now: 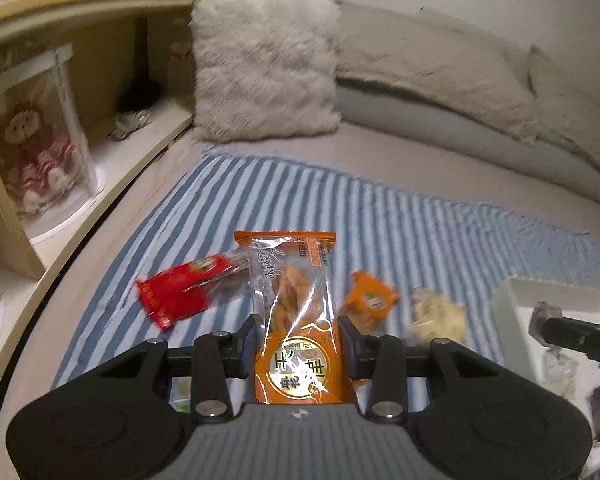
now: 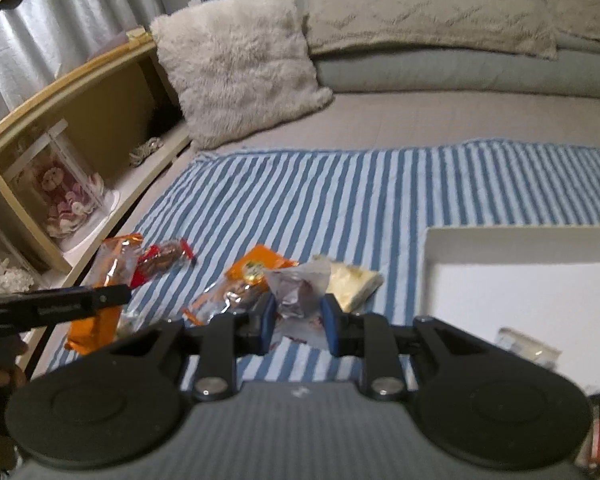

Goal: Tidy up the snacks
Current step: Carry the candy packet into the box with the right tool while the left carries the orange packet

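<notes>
My left gripper point(image 1: 298, 330) is shut on a long orange-and-clear snack packet point(image 1: 294, 308) and holds it above the striped cloth point(image 1: 400, 216). It also shows in the right wrist view point(image 2: 108, 276), at the left. My right gripper point(image 2: 298, 312) is shut on a small silver-wrapped snack point(image 2: 300, 292). On the cloth lie a red packet point(image 1: 188, 290), a small orange packet point(image 1: 370, 300) and a pale snack point(image 1: 438, 316). A white box point(image 2: 520, 276) stands at the right with a few snacks in it.
A fluffy cushion point(image 1: 264, 60) and grey pillows point(image 1: 440, 64) lie at the back of the bed. A wooden shelf point(image 1: 60, 16) at the left holds a plush toy in a clear case point(image 1: 36, 140).
</notes>
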The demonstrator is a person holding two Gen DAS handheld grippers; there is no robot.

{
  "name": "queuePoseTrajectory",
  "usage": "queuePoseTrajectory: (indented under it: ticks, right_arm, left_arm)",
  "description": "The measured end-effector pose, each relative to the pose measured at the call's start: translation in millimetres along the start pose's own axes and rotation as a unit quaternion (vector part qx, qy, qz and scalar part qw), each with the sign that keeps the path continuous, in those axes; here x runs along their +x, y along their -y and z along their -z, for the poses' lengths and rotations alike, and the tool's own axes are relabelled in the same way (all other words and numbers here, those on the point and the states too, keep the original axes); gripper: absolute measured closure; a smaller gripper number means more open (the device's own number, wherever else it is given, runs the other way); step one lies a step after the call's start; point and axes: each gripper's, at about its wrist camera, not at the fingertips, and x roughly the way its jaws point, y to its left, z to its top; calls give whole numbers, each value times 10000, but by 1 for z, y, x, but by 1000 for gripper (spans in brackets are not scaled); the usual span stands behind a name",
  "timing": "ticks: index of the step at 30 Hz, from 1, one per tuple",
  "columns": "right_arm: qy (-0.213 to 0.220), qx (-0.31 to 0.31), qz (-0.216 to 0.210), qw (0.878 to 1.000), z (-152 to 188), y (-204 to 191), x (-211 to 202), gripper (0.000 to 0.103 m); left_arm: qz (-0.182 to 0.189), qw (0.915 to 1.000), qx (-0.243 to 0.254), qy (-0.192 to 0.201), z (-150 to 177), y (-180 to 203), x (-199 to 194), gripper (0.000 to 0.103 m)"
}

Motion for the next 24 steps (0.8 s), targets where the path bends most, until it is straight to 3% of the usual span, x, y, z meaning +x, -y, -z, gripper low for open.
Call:
queuePoseTrajectory:
  ticks: [14,24]
  right_arm:
    - [374,88,414,9984,3,48,-46,74]
    - [455,257,790,9955,13,86,-73,74]
  left_arm:
    - [734,9968,183,254,-7,83,-15,61]
    - [1205,9913,500,148,-3,151,-7,61]
